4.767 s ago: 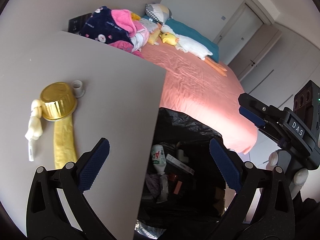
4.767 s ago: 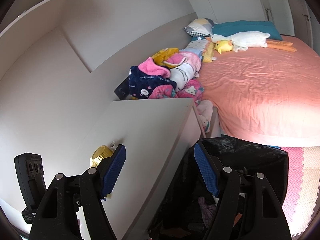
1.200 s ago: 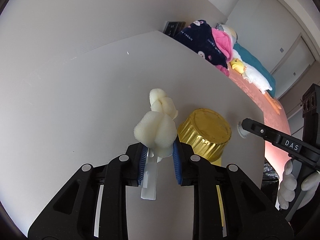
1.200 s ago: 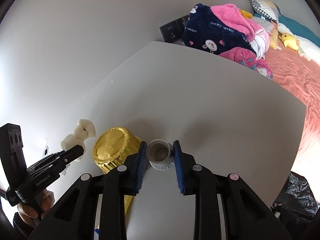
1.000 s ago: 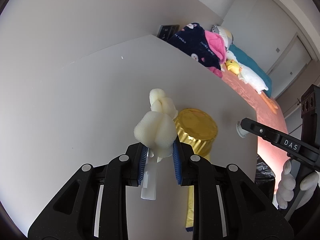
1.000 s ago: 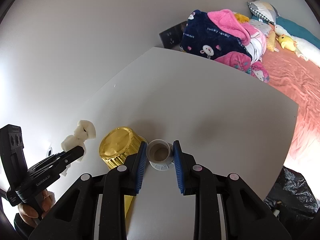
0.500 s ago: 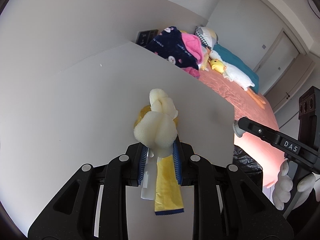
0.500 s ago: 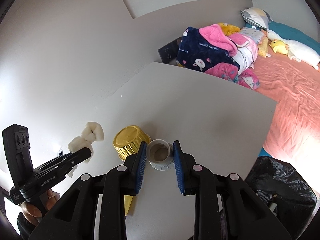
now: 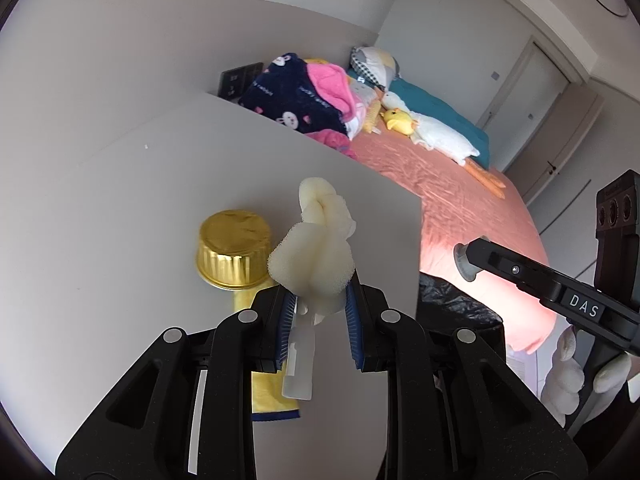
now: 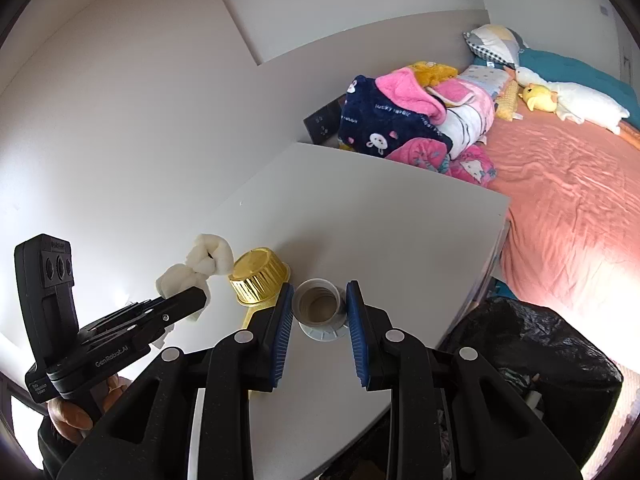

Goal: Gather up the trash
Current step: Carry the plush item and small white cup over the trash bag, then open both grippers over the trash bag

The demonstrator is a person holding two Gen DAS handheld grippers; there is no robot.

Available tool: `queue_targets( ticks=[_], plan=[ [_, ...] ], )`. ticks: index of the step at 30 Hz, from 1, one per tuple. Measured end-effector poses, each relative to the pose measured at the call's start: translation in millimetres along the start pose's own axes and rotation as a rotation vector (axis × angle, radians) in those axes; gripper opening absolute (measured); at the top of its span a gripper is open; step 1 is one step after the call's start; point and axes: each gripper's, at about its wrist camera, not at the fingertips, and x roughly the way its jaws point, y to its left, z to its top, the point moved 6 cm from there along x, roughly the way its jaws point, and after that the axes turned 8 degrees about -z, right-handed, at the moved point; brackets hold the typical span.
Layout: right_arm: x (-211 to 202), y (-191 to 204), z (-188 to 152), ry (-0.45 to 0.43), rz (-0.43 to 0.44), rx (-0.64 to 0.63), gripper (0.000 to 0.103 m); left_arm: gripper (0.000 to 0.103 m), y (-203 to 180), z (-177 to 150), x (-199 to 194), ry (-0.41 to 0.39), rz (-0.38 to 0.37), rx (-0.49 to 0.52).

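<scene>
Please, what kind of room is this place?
Most likely a bedroom: a bed with a pink sheet, pillows and a plush goose lies beside the white table, with folded blankets piled nearby.

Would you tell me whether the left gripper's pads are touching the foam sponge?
Touching. The left wrist view shows the left gripper with both blue pads pressed into the sponge, pinching it.

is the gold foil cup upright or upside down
Upside down: the gold foil cup rests on its wide rim on the grey table, closed base up.
</scene>
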Motion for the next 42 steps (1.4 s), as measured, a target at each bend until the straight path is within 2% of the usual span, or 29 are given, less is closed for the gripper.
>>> queue_targets(
  ticks=[20, 42],
  plan=[
    [-52.6, -64.8, -10.8, -0.078, -0.072, 0.101, 0.028, 0.023, -78.2, -3.3, 29.3, 0.045, -0.108, 0.118],
    [-108.8, -142.6, -31.2, -0.143, -0.197, 0.228, 0.028, 0.023, -165.5, -21.5, 65.1, 0.141, -0.259, 0.253]
  ],
)
